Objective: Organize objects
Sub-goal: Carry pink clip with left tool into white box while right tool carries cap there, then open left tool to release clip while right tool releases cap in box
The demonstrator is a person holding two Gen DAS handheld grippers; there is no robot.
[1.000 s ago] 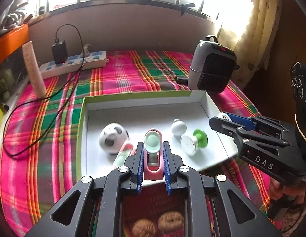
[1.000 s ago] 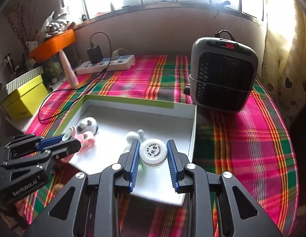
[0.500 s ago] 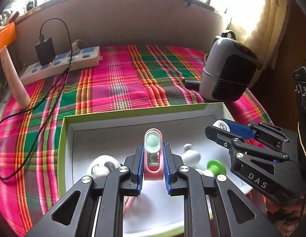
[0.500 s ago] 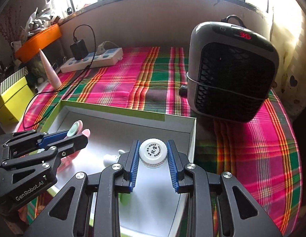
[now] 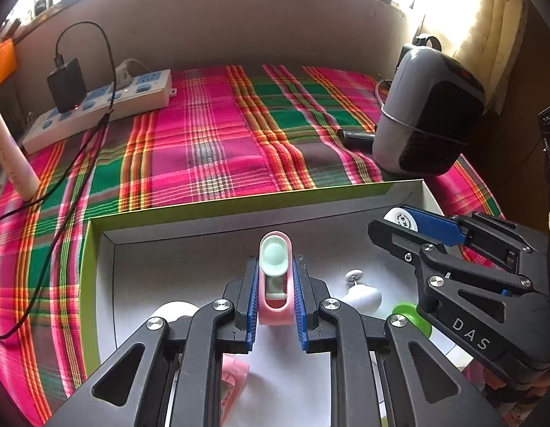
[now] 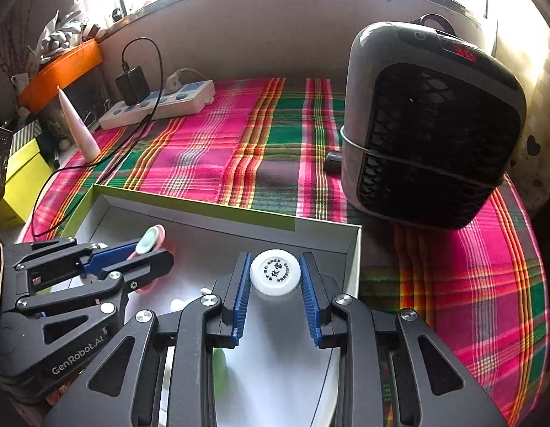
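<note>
My left gripper is shut on a pink clip-like object with a mint green cap, held above the white box with green rim. My right gripper is shut on a white round-capped bottle, held over the box's right part. Each gripper shows in the other's view: the right gripper and the left gripper. In the box lie a white knob, a green-and-white piece, a white ball and another pink item, all partly hidden by fingers.
A grey and black heater stands right of the box on the plaid cloth. A power strip with a black charger lies at the back left with cables. A pink tube and a yellow box stand at the left.
Both grippers have moved forward and lower over the box with their objects still held. The heater and the box's far wall appear closer.
</note>
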